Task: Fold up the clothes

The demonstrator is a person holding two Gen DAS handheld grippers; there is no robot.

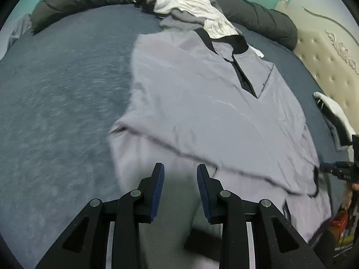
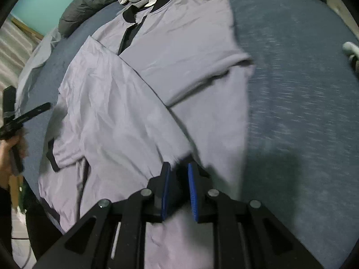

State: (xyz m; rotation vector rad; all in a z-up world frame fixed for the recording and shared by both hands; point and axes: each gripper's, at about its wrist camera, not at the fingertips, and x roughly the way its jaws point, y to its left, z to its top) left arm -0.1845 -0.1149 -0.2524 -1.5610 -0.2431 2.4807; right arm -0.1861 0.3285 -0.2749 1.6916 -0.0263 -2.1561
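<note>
Seeing lavender shirt (image 1: 202, 103) spread flat mid-bed (image 1: 56, 103), collar toward far edge; my left gripper (image 1: 180, 168) jaws parted, empty above hem; right gripper (image 2: 179, 167) narrow gap, grip on fabric unclear

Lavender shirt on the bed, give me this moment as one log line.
lavender black-trimmed shirt: one side folded over | left tool: open, empty | right tool: open, above shirt

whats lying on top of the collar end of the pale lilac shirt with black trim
A crumpled white garment and some grey fabric overlap the pale lilac shirt at its collar; the collar's far edge is covered.
</note>
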